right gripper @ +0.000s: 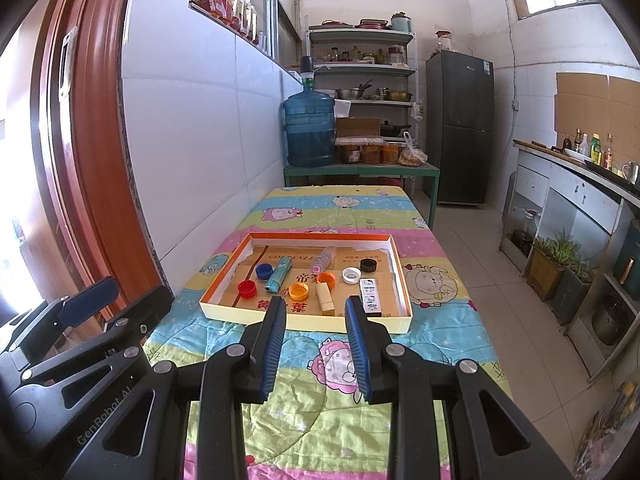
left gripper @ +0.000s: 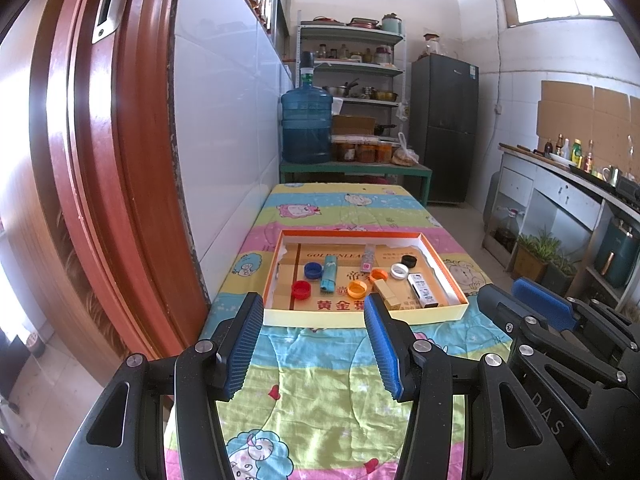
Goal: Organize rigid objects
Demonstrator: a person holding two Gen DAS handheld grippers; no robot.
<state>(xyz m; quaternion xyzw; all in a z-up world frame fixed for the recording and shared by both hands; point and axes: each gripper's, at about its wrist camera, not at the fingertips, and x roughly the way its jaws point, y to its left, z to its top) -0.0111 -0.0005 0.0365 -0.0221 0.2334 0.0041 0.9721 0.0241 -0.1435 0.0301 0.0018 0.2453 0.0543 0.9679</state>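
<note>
Both grippers are hovering short of the tray (right gripper: 256,322) on the bench, left gripper (left gripper: 310,328) fingers spread wide, right gripper (right gripper: 316,330) fingers parted, both empty; the bottle caps (right gripper: 299,290) and small boxes (right gripper: 370,291) inside are looking light, rigid, slippery; gripping across their narrow sides seems best.

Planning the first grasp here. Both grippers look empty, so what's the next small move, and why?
Probably ease the right gripper forward over the tray's near wall toward the beige box. Both grippers are open and empty, short of the tray; the left gripper is no closer. The beige box lies almost straight ahead between the right fingers.
</note>
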